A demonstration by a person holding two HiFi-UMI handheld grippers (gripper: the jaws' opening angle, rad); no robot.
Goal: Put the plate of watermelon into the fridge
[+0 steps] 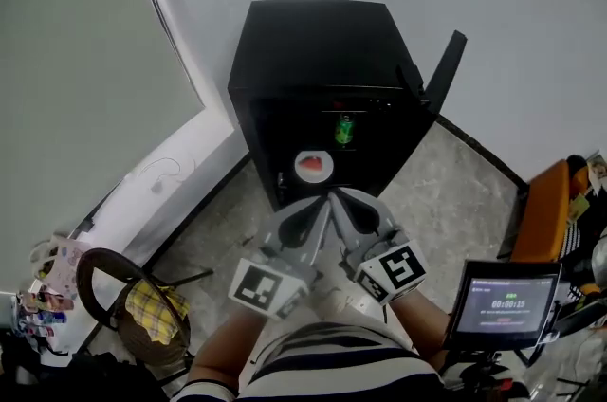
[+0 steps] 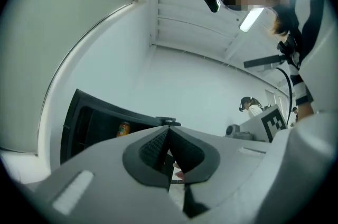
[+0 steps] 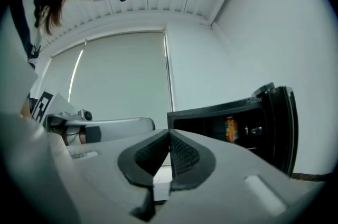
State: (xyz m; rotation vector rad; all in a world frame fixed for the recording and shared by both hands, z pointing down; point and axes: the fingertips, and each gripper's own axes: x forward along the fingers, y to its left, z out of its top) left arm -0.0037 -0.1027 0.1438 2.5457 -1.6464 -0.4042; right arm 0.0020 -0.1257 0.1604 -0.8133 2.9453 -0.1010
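Showing red watermelon (image 1: 311,164) on a round white plate (image 1: 315,178)

Black fridge (image 1: 318,45) stands open on the speckled floor (image 1: 446,201), just ahead of the left tool (image 1: 322,201) and right tool (image 1: 341,195); inside sits a plate of watermelon (image 1: 314,167).

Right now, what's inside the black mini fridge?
Inside the black mini fridge: a white plate of red watermelon near the front, an upright drink can deeper back. The rest is too dark to read.
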